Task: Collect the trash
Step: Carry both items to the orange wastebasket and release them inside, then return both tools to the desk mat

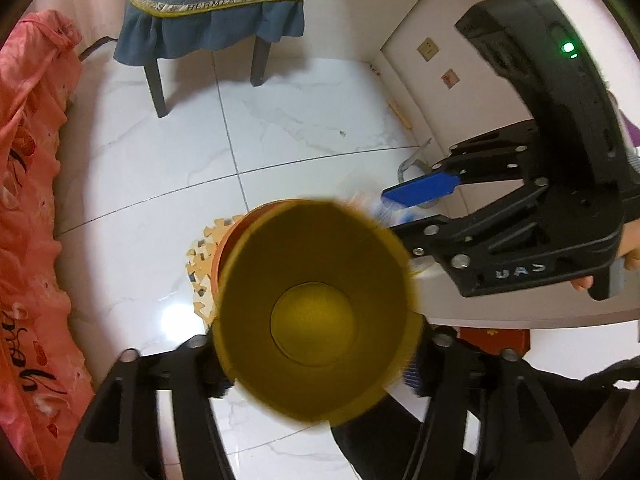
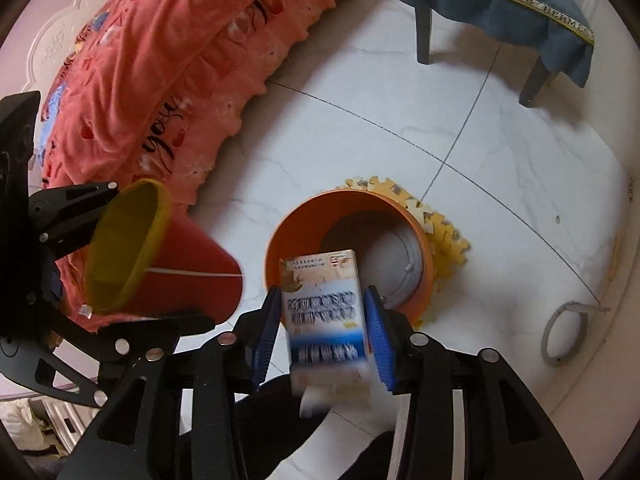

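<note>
The small printed carton [image 2: 324,308] sits between the blue pads [image 2: 264,336] of my right claw [image 2: 320,332], directly above the orange bin [image 2: 348,256] on the floor; a thin gap shows on each side, so this claw looks released and the carton is blurred, probably dropping. The red paper cup [image 2: 168,268] lies between the fingers of my left claw [image 1: 316,360], beside the bin, not over it; I cannot tell if the pads press it. I should bring the cup over the rim first, keeping clear of the right claw.
</note>
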A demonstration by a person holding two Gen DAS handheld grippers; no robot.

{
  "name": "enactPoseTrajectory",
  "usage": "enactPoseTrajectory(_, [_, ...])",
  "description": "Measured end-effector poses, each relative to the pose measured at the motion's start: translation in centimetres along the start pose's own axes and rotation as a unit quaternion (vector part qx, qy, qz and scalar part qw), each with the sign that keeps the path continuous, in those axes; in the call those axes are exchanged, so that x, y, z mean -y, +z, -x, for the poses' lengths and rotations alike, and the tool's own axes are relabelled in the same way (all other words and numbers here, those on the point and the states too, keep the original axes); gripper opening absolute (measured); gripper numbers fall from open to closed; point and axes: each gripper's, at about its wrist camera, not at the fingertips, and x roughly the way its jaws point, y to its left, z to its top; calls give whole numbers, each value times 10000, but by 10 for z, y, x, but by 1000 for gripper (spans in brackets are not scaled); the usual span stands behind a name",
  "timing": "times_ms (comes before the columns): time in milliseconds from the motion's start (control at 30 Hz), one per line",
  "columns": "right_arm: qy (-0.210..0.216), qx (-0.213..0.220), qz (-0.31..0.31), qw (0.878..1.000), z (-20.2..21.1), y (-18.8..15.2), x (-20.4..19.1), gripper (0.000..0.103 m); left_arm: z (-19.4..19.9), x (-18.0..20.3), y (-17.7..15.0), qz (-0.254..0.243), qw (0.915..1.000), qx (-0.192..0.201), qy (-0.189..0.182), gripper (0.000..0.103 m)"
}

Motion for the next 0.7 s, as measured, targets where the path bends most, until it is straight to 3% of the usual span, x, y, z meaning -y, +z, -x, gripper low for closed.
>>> enactPoseTrajectory(67, [-56,25,-36,10000,1,0,0,62,-2,0,0,19,10000,-44,-39,73])
enactPoseTrajectory(400, [-6,141,166,9998,39,-7,-14,62,16,5,-1,-99,9999,-84,56,73])
enactPoseTrajectory(633, [143,553,453,9973,120,-32,-30,62,63,34,-1,-259,9994,133,161,74])
enactPoseTrajectory(700, [215,701,472,9962,144,-40,-32,65,79,49,2,-379,9987,142,303,80])
